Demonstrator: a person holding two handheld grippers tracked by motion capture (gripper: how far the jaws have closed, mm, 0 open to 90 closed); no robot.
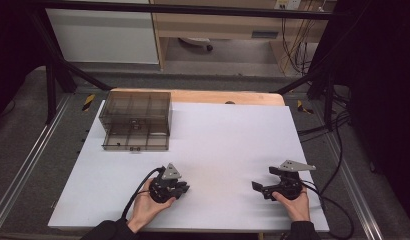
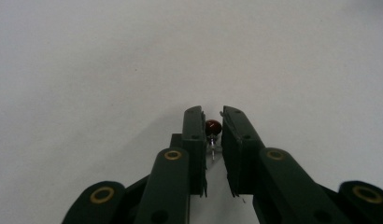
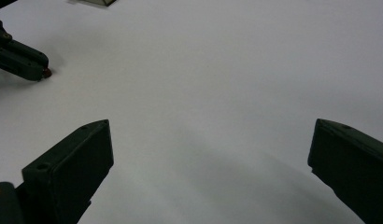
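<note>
- Gripping a small dark-red round bead on a thin metal pin (image 2: 213,128), our left gripper (image 1: 179,189) sits low at the near left of the white table sheet (image 1: 228,145), its jaws clenched on the bead.
- We see the bead pinched between the two black pads in the left gripper view, its pin pointing back toward the camera; whether it rests on the sheet or just above it, we cannot tell.
- Our right gripper (image 1: 259,188) rests at the near right, well apart from the left, with its jaws spread wide and nothing between them.
- We see a smoky transparent plastic organiser box with small compartments (image 1: 136,120) at the far left of the sheet, its lid standing open.
- We judge the pick-up step to be in hand: the grasp looks made, the lift not yet.
- Next, we think, the left hand should rise gently, keep its squeeze on so tiny a thing, and carry it far-left toward a compartment of the box.
</note>
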